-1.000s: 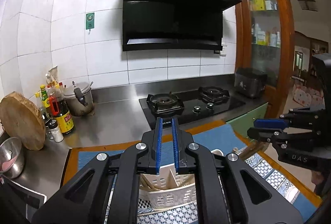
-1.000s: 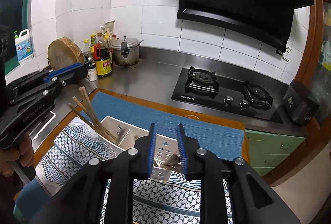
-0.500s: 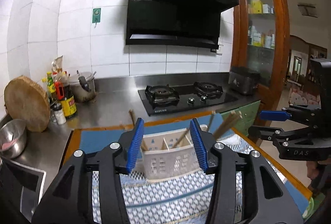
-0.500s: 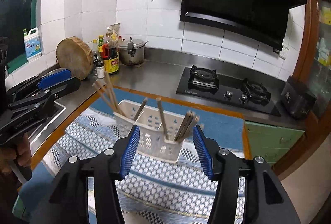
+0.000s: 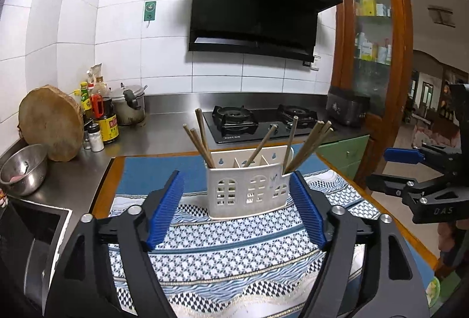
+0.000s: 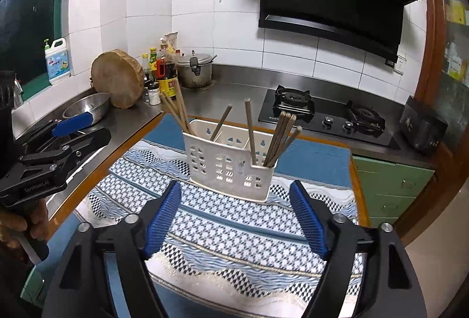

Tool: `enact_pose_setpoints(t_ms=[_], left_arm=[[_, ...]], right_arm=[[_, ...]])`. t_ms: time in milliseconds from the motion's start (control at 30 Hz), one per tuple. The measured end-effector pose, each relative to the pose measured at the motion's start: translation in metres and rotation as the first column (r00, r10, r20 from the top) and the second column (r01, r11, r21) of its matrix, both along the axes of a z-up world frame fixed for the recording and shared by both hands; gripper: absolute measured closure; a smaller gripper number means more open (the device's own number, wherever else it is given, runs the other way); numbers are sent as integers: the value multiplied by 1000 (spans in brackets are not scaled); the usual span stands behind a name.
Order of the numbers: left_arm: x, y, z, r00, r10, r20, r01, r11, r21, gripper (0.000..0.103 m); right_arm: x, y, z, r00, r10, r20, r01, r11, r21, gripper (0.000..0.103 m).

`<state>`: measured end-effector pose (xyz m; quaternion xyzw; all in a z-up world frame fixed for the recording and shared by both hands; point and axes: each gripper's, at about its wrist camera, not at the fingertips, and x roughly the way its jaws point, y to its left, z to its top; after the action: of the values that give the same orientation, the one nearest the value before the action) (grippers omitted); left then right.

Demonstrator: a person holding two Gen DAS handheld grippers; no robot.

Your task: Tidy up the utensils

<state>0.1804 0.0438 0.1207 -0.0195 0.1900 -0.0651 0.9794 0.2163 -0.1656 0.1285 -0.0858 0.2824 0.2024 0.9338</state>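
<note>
Showing detergent jug (image 6: 57, 61), R view only.

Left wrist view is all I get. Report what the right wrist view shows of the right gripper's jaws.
Observer: The right gripper has its jaws opening, with nothing between the pads; the holder stands just past them.
Operator: Now check the far left, beyond the cutting board.
Observer: A white jug with a green pump cap stands on the window sill, left of the cutting board.
Operator: Tell me what holds the left gripper.
Observer: A bare hand grips the handle under the left gripper, whose jaws are opening too.
</note>
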Motion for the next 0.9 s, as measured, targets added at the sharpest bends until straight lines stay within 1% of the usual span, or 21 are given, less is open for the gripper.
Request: enact_pose_setpoints(t_ms=[67,233,267,333,467,567,667,767,900], left_arm=[[-10,0,-3,1000,4,3,-4,1000,7,22],[-28,-3,-10,1000,9,-5,-9,1000,9,20],[-31,-3,-12,1000,10,-5,-10,1000,6,17],[-39,-3,-17,1000,14,-3,-14,1000,-3,15],[-52,-5,-27,1000,17,-13,-17,1000,-17,12],[-64,-7,-34,1000,27,-10,-27,1000,-16,10],[-77,-8,-41,999,32,-9,-32,999,-22,8],[-87,-9,-48,999,49,-14,-49,999,-16,8],[-100,-7,-61,998,47,-33,-49,998,-39,8]], right_arm=[[-6,-2,-3,1000,-3,1,3,1000,0,24],[-25,-8,-13,1000,-12,-2,12,1000,29,17],[-28,-9,-14,1000,-14,-2,14,999,34,16],[-35,-12,-20,1000,-24,-4,24,999,43,14],[-47,-17,-32,999,-42,-12,42,998,56,13],[-59,-21,-44,998,-60,-11,60,997,46,13],[-71,-27,-52,997,-75,-12,75,995,62,12],[-84,-31,-61,995,-98,-11,98,993,68,10],[-99,-32,-70,993,-120,-8,120,991,58,10]])
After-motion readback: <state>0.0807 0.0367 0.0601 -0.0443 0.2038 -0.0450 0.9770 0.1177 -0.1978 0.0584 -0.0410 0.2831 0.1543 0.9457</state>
